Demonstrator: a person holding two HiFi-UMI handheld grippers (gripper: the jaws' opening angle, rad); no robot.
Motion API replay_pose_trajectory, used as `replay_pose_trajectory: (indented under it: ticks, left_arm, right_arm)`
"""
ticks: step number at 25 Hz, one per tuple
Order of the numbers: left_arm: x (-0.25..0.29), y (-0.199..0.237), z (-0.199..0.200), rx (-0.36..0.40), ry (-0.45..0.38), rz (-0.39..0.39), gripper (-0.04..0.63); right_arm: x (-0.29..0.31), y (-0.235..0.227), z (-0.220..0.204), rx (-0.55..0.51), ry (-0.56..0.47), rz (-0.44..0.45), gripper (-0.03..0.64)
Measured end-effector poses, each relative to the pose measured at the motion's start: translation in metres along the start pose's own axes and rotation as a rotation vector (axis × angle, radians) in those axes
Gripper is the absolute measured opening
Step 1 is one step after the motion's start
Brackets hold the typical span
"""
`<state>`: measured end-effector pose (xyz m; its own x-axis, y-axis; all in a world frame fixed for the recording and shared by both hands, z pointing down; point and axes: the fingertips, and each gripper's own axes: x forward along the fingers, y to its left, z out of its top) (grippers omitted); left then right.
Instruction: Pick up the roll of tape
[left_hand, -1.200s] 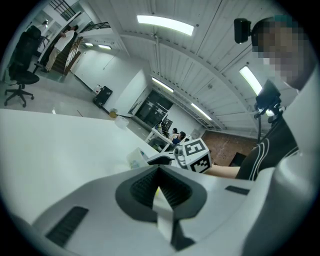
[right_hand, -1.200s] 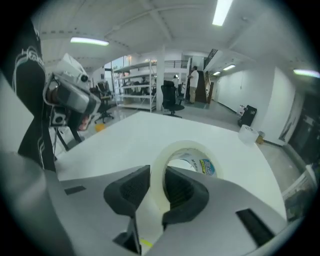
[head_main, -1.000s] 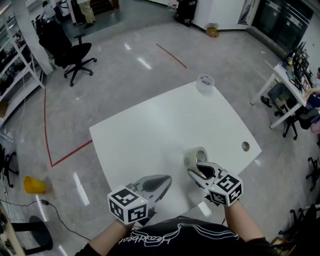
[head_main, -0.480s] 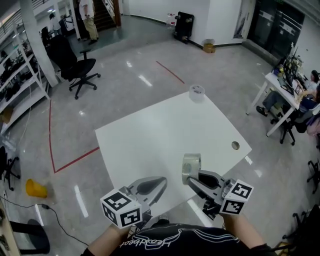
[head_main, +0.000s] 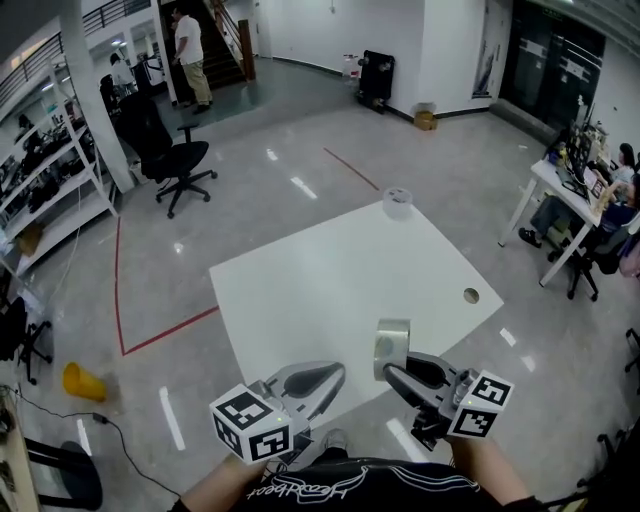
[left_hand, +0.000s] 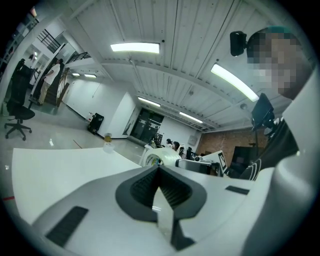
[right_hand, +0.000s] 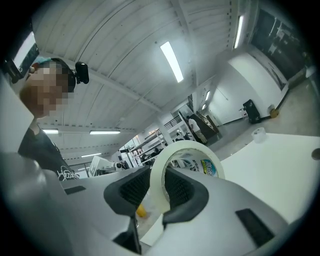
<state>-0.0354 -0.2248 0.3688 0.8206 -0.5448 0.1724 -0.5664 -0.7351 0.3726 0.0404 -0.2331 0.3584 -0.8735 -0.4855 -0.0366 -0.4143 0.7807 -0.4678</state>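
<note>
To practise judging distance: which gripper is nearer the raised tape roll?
Right. The right gripper grips the tape roll; the left gripper sits to its left, apart, shut and empty.

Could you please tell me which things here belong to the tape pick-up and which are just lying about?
In the job: tape, clamped between the jaws of the right gripper; table below it.
Lying about: left gripper, shut and empty; small clear item at the table's far corner; chair; yellow thing.
</note>
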Motion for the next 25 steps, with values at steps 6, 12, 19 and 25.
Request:
replay_pose_trajectory:
  ticks: [6,12,19,25]
  left_arm:
    - [-0.009,-0.012,-0.003,0.003,-0.012,0.01,0.003]
    - [-0.011,-0.019,-0.003,0.019,-0.023,0.008,0.003]
    - [-0.009,-0.023,0.0,0.021,-0.031,0.003,0.003]
    - [-0.008,-0.026,0.002,0.027,-0.033,-0.009,0.003]
  right_arm:
    - [-0.008,0.011,-0.004,0.0,-0.013,0.013,0.095]
    - [-0.016,0.012,-0.004,-0.008,-0.026,-0.013,0.095]
    - [-0.02,0.01,-0.002,-0.037,-0.026,-0.054,0.095]
    - [-0.021,0.013,-0.002,-0.047,-0.014,-0.057,0.095]
